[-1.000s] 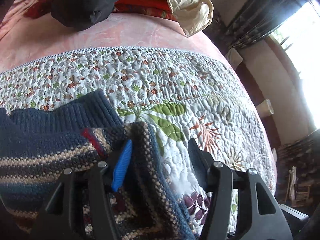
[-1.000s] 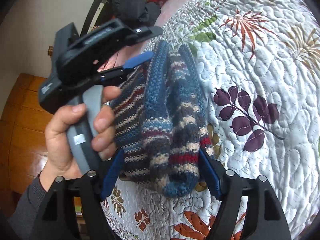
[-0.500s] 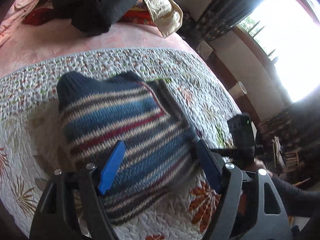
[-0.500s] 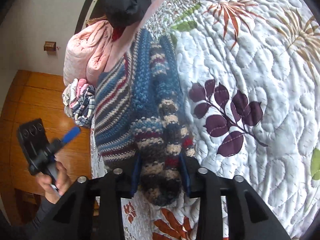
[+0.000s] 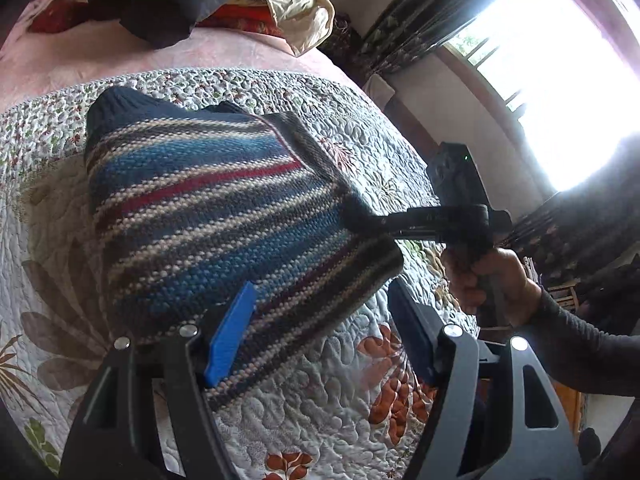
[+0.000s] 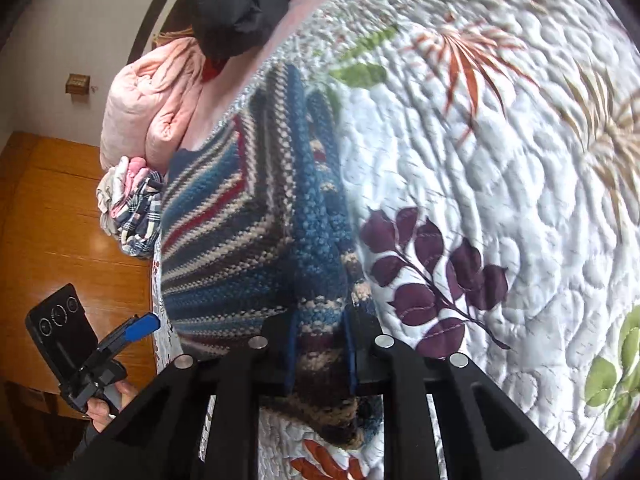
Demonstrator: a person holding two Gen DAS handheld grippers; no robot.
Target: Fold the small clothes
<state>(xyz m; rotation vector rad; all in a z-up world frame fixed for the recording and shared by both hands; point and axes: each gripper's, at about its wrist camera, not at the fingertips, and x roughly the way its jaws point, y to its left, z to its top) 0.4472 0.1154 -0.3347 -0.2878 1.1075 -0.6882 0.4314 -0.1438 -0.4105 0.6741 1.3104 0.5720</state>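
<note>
A small knitted sweater (image 5: 208,216) with blue, cream, red and grey stripes lies folded on the floral quilt (image 5: 328,408). My right gripper (image 6: 319,344) is shut on the bunched edge of the sweater (image 6: 248,240) nearest to it. In the left wrist view the right gripper (image 5: 360,216) comes in from the right, held by a hand (image 5: 484,280), pinching the sweater's right edge. My left gripper (image 5: 320,332) stands open above the sweater's near corner, nothing between its blue pads (image 5: 230,336). The left gripper (image 6: 132,330) also shows at the lower left of the right wrist view, off the bed's edge.
At the head of the bed lie a dark garment (image 5: 172,0), a cream cloth (image 5: 304,12) and a pink blanket (image 6: 148,96). A bundle of checked clothes (image 6: 132,208) sits at the bed's edge above a wooden floor (image 6: 60,200). A bright window (image 5: 560,80) is to the right.
My left gripper let go of the sweater and drew back off it, staying open. My right gripper closed on the sweater's edge and holds it; the sweater now lies flatter.
</note>
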